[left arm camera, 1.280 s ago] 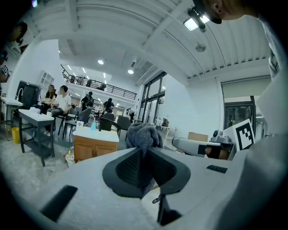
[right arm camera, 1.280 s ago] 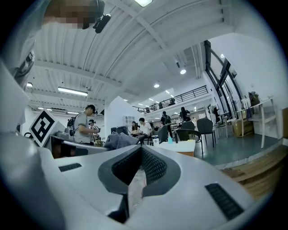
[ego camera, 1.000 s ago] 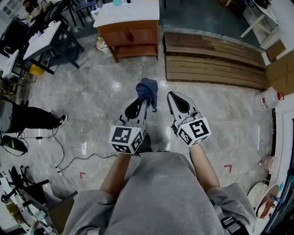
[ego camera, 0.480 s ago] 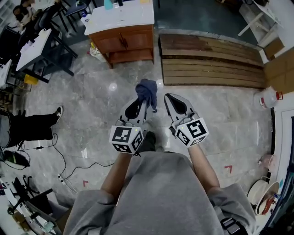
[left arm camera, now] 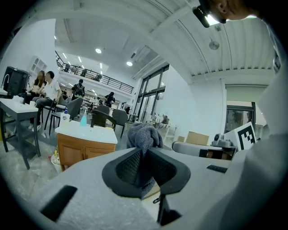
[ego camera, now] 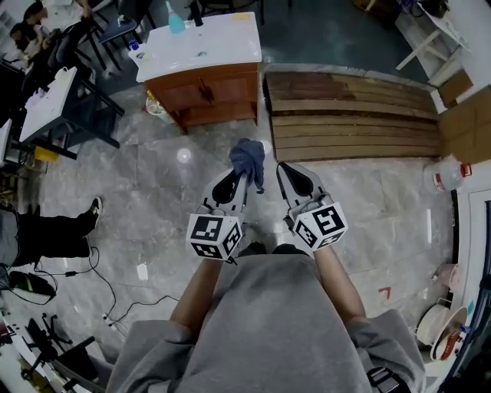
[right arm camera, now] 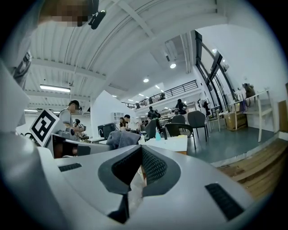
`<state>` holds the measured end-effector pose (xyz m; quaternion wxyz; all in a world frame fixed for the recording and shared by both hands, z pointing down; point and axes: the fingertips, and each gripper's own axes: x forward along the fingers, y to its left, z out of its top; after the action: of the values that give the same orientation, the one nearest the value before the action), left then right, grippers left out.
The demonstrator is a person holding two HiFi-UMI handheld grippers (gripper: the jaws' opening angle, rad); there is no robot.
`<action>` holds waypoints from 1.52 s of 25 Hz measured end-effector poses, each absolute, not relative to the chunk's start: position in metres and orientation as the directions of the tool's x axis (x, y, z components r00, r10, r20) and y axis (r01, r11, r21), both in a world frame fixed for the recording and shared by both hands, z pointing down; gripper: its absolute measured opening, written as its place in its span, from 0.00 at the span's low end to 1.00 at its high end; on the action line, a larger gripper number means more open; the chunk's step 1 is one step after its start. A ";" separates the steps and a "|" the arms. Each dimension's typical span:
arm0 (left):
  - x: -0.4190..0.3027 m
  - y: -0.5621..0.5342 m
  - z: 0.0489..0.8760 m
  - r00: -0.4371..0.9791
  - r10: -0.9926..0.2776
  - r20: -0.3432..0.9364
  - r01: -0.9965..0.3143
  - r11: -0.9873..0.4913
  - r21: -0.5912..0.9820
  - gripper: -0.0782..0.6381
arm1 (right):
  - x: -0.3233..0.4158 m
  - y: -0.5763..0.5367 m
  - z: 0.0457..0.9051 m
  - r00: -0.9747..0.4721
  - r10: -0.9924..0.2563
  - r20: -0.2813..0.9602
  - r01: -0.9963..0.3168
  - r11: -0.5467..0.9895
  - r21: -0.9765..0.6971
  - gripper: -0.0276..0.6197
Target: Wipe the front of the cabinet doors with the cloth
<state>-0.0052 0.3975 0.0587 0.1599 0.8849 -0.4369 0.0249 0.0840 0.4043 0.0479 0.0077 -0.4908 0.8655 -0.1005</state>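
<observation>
The wooden cabinet (ego camera: 209,90) with a white top stands ahead on the grey floor, its two doors facing me. A blue-grey cloth (ego camera: 248,159) hangs bunched from my left gripper (ego camera: 243,175), which is shut on it, well short of the cabinet. The left gripper view shows the cloth (left arm camera: 143,136) pinched between the dark pads, with the cabinet (left arm camera: 84,151) beyond at the left. My right gripper (ego camera: 283,167) is held beside the left one, shut with nothing in it. Its own view shows the cloth (right arm camera: 119,138) to its left and the cabinet (right arm camera: 174,144) far ahead.
A slatted wooden platform (ego camera: 353,115) lies right of the cabinet. Black tables and chairs (ego camera: 57,100) stand at the left, with a person's legs (ego camera: 54,234) and cables (ego camera: 115,307) on the floor. A blue bottle (ego camera: 176,21) sits on the cabinet top. A white jug (ego camera: 443,175) stands at the right.
The cabinet has slid down and right in the head view, so I have come nearer to it. Both grippers keep their pose, the cloth still in the left one.
</observation>
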 end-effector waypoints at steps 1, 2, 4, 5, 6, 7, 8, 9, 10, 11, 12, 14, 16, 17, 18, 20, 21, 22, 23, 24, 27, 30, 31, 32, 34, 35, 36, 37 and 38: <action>-0.007 0.389 0.059 0.619 -0.764 0.184 -0.780 -0.569 0.261 0.17 | 0.083 0.398 0.049 -0.512 -0.854 0.087 -0.851 0.492 -0.183 0.06; -0.009 0.382 0.060 0.620 -0.762 0.186 -0.779 -0.569 0.262 0.17 | 0.083 0.391 0.051 -0.508 -0.857 0.089 -0.854 0.487 -0.185 0.06; -0.013 0.368 0.063 0.619 -0.761 0.192 -0.780 -0.567 0.266 0.17 | 0.081 0.379 0.054 -0.503 -0.859 0.096 -0.856 0.480 -0.190 0.06; -0.014 0.362 0.065 0.619 -0.761 0.196 -0.780 -0.565 0.269 0.17 | 0.081 0.373 0.056 -0.503 -0.859 0.101 -0.857 0.479 -0.193 0.06; -0.014 0.357 0.067 0.618 -0.760 0.201 -0.781 -0.562 0.272 0.17 | 0.081 0.367 0.058 -0.502 -0.858 0.107 -0.857 0.477 -0.195 0.06; -0.015 0.352 0.069 0.617 -0.760 0.206 -0.782 -0.559 0.276 0.17 | 0.081 0.360 0.059 -0.502 -0.858 0.111 -0.857 0.476 -0.198 0.06; -0.015 0.346 0.071 0.615 -0.760 0.212 -0.783 -0.556 0.280 0.17 | 0.081 0.354 0.061 -0.503 -0.857 0.114 -0.856 0.476 -0.200 0.06; -0.015 0.341 0.075 0.613 -0.759 0.218 -0.784 -0.552 0.284 0.17 | 0.081 0.347 0.062 -0.504 -0.856 0.116 -0.856 0.476 -0.202 0.06; -0.016 0.335 0.079 0.610 -0.759 0.225 -0.786 -0.546 0.289 0.17 | 0.080 0.340 0.064 -0.506 -0.854 0.119 -0.855 0.478 -0.204 0.06; -0.016 0.330 0.083 0.607 -0.760 0.232 -0.788 -0.541 0.293 0.17 | 0.080 0.334 0.066 -0.509 -0.852 0.122 -0.853 0.480 -0.205 0.06; -0.016 0.324 0.087 0.604 -0.760 0.239 -0.791 -0.535 0.297 0.17 | 0.080 0.326 0.069 -0.513 -0.849 0.125 -0.851 0.483 -0.208 0.06; -0.016 0.310 0.094 0.594 -0.765 0.249 -0.798 -0.522 0.301 0.17 | 0.082 0.310 0.076 -0.521 -0.843 0.131 -0.846 0.489 -0.214 0.06; -0.016 0.292 0.100 0.580 -0.773 0.257 -0.807 -0.504 0.307 0.17 | 0.084 0.289 0.082 -0.529 -0.837 0.138 -0.841 0.495 -0.220 0.06; -0.015 0.283 0.103 0.572 -0.777 0.261 -0.812 -0.493 0.311 0.17 | 0.085 0.279 0.084 -0.534 -0.834 0.141 -0.838 0.498 -0.224 0.06; -0.015 0.274 0.105 0.565 -0.781 0.265 -0.816 -0.484 0.315 0.17 | 0.086 0.268 0.086 -0.539 -0.830 0.143 -0.834 0.502 -0.227 0.06; -0.013 0.254 0.108 0.554 -0.788 0.269 -0.824 -0.470 0.317 0.17 | 0.089 0.246 0.088 -0.550 -0.823 0.145 -0.827 0.512 -0.231 0.06; -0.011 0.243 0.108 0.547 -0.793 0.269 -0.827 -0.463 0.317 0.17 | 0.091 0.234 0.088 -0.556 -0.818 0.147 -0.824 0.518 -0.231 0.06; -0.010 0.232 0.109 0.539 -0.798 0.270 -0.832 -0.455 0.319 0.17 | 0.093 0.223 0.089 -0.562 -0.814 0.149 -0.820 0.523 -0.233 0.06; -0.008 0.222 0.110 0.531 -0.803 0.271 -0.836 -0.445 0.321 0.17 | 0.095 0.212 0.091 -0.568 -0.809 0.152 -0.816 0.529 -0.234 0.06; -0.006 0.213 0.111 0.522 -0.808 0.273 -0.841 -0.434 0.323 0.17 | 0.098 0.202 0.092 -0.575 -0.803 0.156 -0.811 0.535 -0.236 0.06; 0.002 0.188 0.113 0.495 -0.823 0.277 -0.855 -0.406 0.322 0.17 | 0.107 0.175 0.095 -0.598 -0.784 0.166 -0.796 0.556 -0.240 0.06; 0.007 0.163 0.116 0.464 -0.839 0.283 -0.871 -0.374 0.318 0.17 | 0.114 0.147 0.099 -0.617 -0.768 0.172 -0.781 0.573 -0.249 0.06; 0.009 0.155 0.118 0.452 -0.844 0.288 -0.877 -0.361 0.317 0.17 | 0.117 0.139 0.100 -0.624 -0.762 0.174 -0.776 0.578 -0.253 0.06; 0.011 0.149 0.121 0.440 -0.849 0.294 -0.883 -0.348 0.316 0.17 | 0.119 0.130 0.102 -0.630 -0.756 0.177 -0.771 0.583 -0.256 0.06; 0.013 0.136 0.127 0.419 -0.854 0.308 -0.892 -0.324 0.314 0.17 | 0.122 0.114 0.106 -0.644 -0.743 0.184 -0.760 0.593 -0.265 0.06; 0.014 0.129 0.130 0.410 -0.856 0.314 -0.896 -0.314 0.312 0.17 | 0.124 0.105 0.109 -0.650 -0.736 0.188 -0.755 0.598 -0.270 0.06; 0.014 0.123 0.134 0.401 -0.858 0.320 -0.900 -0.305 0.310 0.17 | 0.124 0.097 0.112 -0.656 -0.730 0.191 -0.750 0.602 -0.275 0.06; 0.014 0.117 0.137 0.392 -0.860 0.326 -0.904 -0.295 0.308 0.17 | 0.125 0.089 0.115 -0.662 -0.724 0.196 -0.745 0.605 -0.280 0.06; 0.013 0.113 0.141 0.382 -0.863 0.332 -0.909 -0.284 0.307 0.17 | 0.125 0.083 0.118 -0.666 -0.718 0.200 -0.741 0.608 -0.285 0.06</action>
<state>0.0127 0.1128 0.1410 0.2267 0.7996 -0.5537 0.0505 0.1254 0.0829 0.1181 -0.0327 -0.4072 0.8961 -0.1739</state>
